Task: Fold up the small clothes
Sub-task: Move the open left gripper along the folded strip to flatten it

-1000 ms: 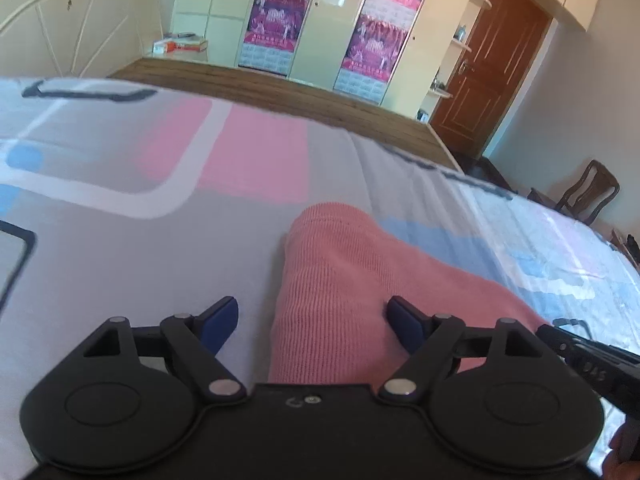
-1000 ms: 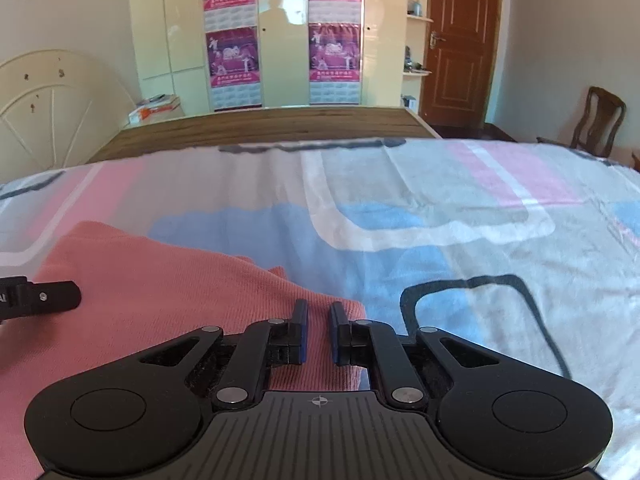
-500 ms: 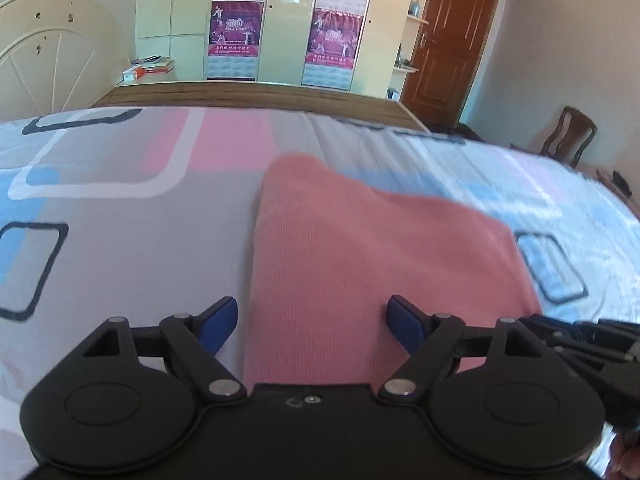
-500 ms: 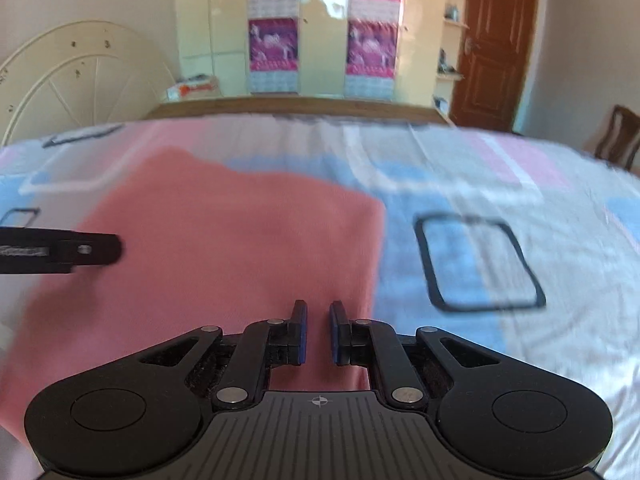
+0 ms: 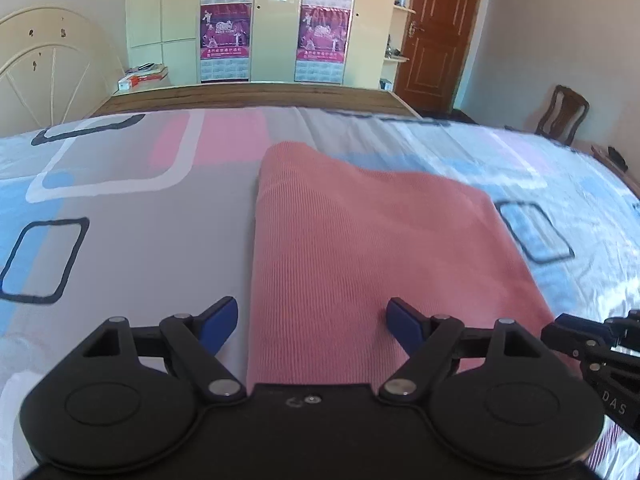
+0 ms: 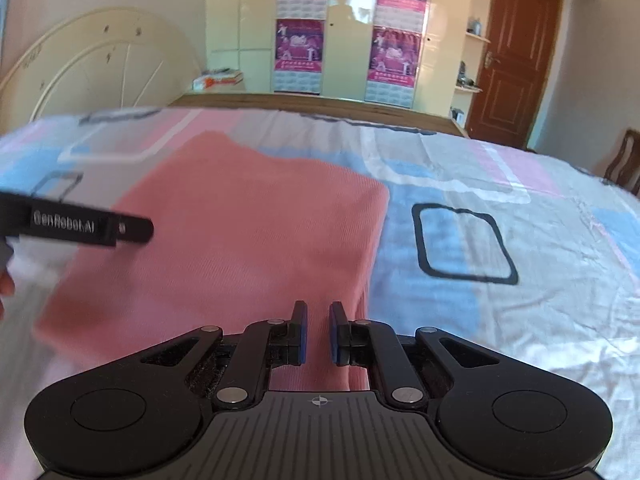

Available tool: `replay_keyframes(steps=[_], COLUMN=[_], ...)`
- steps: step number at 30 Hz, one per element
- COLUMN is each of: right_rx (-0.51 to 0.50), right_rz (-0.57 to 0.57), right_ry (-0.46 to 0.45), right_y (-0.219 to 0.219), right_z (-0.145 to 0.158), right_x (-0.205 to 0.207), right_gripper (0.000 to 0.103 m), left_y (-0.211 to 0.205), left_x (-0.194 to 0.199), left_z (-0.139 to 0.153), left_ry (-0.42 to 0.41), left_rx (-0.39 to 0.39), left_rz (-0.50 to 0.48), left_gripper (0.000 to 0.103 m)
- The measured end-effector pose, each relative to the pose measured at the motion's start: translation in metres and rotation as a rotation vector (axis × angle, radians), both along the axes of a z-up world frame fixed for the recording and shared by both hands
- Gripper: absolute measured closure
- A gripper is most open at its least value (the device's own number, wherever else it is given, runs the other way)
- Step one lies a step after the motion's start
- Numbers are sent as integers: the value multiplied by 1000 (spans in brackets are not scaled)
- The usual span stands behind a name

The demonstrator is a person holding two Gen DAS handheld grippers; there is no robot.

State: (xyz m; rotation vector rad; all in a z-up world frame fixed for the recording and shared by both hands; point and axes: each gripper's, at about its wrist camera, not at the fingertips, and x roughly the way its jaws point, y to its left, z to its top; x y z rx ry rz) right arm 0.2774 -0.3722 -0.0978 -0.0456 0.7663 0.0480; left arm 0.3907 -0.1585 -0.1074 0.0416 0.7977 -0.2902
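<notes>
Pink knit garment (image 5: 360,248): formerly bunched close under both grippers, now lying flat and fully visible on the bedsheet (image 5: 132,216), both cameras having risen and drawn back.

A patterned bedsheet (image 5: 132,248), cream wardrobe (image 5: 272,20) with purple posters (image 5: 226,30), brown door (image 5: 438,36) and wooden chair (image 5: 564,114) are observed.
</notes>
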Motion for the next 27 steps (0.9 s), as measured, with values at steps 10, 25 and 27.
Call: replay_keyframes(steps=[10, 25, 27], right_rx=[-8, 50, 82], right_rz=[-56, -103, -138], right_ry=[45, 69, 82], right_y=[-16, -8, -13], right_z=[-18, -18, -25], right_x=[-24, -44, -40], right_gripper=[82, 82, 83], left_y=[9, 11, 12], left_x=[-26, -37, -36], left_z=[-27, -32, -32], left_ry=[101, 110, 114], left_rx=[-18, -26, -29], left_rz=[-14, -71, -83], left_gripper=[22, 22, 21])
